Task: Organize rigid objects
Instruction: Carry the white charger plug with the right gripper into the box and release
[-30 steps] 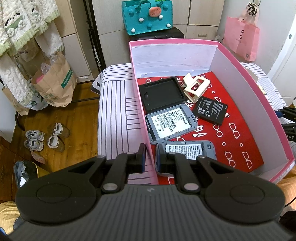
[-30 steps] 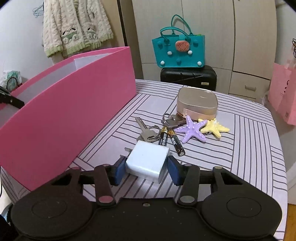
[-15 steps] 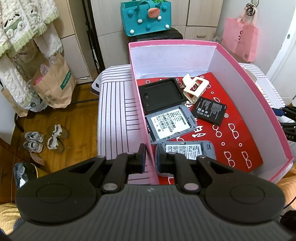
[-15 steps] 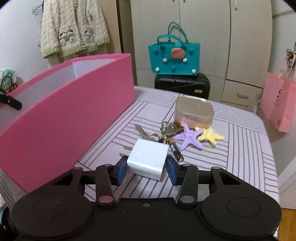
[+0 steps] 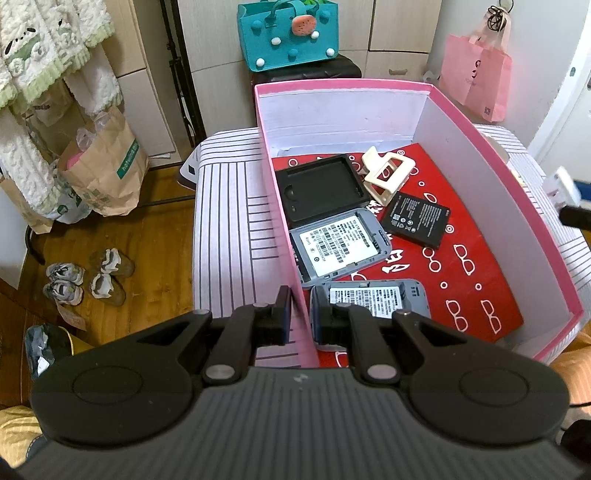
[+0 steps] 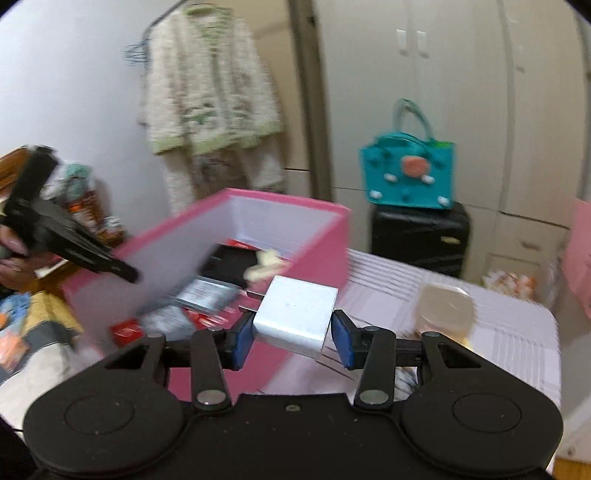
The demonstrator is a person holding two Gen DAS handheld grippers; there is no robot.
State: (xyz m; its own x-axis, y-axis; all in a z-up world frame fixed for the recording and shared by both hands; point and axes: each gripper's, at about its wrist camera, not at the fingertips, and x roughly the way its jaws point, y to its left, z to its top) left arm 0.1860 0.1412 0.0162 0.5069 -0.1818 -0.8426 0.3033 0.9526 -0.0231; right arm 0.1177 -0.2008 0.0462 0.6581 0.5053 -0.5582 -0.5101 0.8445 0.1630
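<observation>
Pink box sits on striped table near cupboards.

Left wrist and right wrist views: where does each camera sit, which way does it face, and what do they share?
Left wrist: on the left gripper, looking steeply down into the pink box; jaws clamped on its near wall; no body visible.
Right wrist: on the right gripper, facing across the striped table at the box; jaws hold a white charger; a hand shows at left.
Shared: the box, charger, teal bag.
</observation>
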